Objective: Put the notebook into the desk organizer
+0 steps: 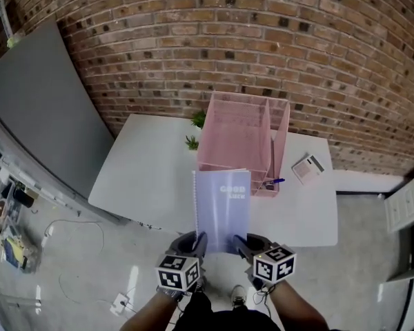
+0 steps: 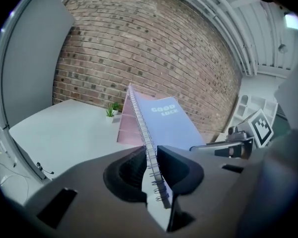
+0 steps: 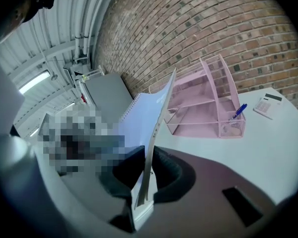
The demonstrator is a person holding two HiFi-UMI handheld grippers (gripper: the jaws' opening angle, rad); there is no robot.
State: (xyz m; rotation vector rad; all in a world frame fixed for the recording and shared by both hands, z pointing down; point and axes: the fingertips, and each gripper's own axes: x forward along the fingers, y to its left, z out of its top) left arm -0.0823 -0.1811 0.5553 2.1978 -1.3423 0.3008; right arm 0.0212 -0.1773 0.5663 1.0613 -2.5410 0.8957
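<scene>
A lilac spiral notebook is held flat in the air over the near edge of the white table, its far edge just short of the pink mesh desk organizer. My left gripper is shut on the notebook's near left corner, its jaws pinching the wire spiral. On the near right corner my right gripper is shut, the cover's edge clamped between its jaws. The organizer stands upright with open shelves facing me, and shows behind the notebook in the left gripper view.
A blue pen stands in the organizer's front cup. A calculator lies right of the organizer, two small potted plants to its left. A brick wall runs behind the table, a grey panel leans at left.
</scene>
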